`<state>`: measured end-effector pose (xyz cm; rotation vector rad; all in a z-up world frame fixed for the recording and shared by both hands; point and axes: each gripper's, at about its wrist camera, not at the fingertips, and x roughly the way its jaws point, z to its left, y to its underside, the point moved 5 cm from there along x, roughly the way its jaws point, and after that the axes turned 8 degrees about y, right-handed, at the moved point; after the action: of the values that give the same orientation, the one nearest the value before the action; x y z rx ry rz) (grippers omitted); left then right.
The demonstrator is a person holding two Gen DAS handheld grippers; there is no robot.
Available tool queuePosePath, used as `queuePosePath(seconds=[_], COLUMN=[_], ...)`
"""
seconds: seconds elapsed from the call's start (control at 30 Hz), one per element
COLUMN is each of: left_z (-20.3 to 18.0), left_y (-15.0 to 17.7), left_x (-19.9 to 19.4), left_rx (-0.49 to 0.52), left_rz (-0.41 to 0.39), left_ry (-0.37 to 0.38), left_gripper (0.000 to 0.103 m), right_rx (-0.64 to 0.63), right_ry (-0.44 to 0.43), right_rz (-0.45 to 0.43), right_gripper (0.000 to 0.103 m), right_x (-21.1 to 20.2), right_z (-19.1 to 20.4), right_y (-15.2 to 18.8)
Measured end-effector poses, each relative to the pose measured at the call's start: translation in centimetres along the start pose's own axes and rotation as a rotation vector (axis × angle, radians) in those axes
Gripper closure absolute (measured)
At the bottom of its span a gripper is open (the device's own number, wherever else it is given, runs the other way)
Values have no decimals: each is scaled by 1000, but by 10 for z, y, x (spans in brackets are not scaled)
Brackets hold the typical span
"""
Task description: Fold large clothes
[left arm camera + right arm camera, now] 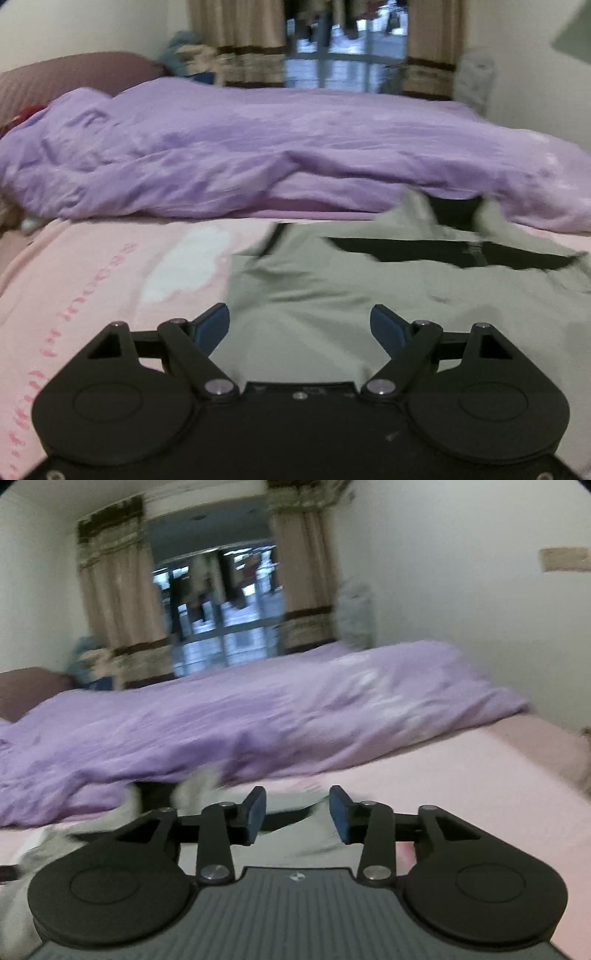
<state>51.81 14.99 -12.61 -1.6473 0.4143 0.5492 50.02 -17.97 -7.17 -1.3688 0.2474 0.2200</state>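
Grey garment (332, 295) lies flat on the pink bedsheet (92, 277).

The bed is viewed low and close from behind each gripper; the purple duvet (258, 147) (240, 720) beyond and window (332, 44) (221, 602) are shared.

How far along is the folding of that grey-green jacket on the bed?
Done: the grey-green jacket lies flat on the pink sheet, apparently folded at least once. In hand: nothing; the left hand-held gripper and right hand-held gripper are both open and empty above it. Left: the collar end looks rumpled, so probably more folds.
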Motion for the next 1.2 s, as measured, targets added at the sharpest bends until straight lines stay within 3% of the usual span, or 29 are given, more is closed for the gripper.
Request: queuePosePath(seconds=[0.03, 0.2, 0.3, 0.37, 0.43, 0.53, 0.63, 0.7, 0.77, 0.83, 0.9, 1.0, 1.13, 1.2], left_z=[-9, -46, -57, -58, -56, -55, -52, -52, -50, -48, -43, -33, -16, -8], left_y=[4, 32, 54, 61, 63, 67, 62, 63, 64, 61, 55, 51, 57, 70], left_x=[-1, 15, 50, 52, 52, 50, 51, 49, 43, 40, 29, 7, -11, -3], left_rx=[1, 50, 141, 161, 148, 135, 117, 119, 117, 112, 111, 104, 55, 61], left_rz=[-4, -13, 95, 26, 2, -31, -22, -23, -19, -2, -2, -23, 3, 78], left_ry=[30, 172, 97, 98, 110, 117, 110, 107, 98, 88, 73, 67, 68, 40], left_gripper=[18, 18, 12, 10, 9, 9, 8, 8, 8, 9, 9, 8, 8, 8], right_rx=[-7, -210, -312, -314, -304, -160, -122, -164, -175, -134, -70, -12, -108, -176], right_ry=[-34, -116, -100, -114, -110, -67, -95, -90, -73, -54, -75, -98, -69, -40], right_rz=[23, 195, 263, 247, 311, 403, 398, 400, 391, 360, 327, 293, 404, 446], right_gripper=[43, 50, 48, 46, 43, 34, 23, 24, 33, 33, 33, 44, 44, 44], right_x=[1, 27, 50, 45, 40, 23, 2, 2, 3, 1, -2, -6, 8, 21], right_z=[13, 76, 88, 87, 84, 65, 52, 48, 44, 37, 30, 27, 40, 44], right_y=[9, 70, 102, 104, 97, 91, 95, 98, 93, 80, 64, 53, 80, 99])
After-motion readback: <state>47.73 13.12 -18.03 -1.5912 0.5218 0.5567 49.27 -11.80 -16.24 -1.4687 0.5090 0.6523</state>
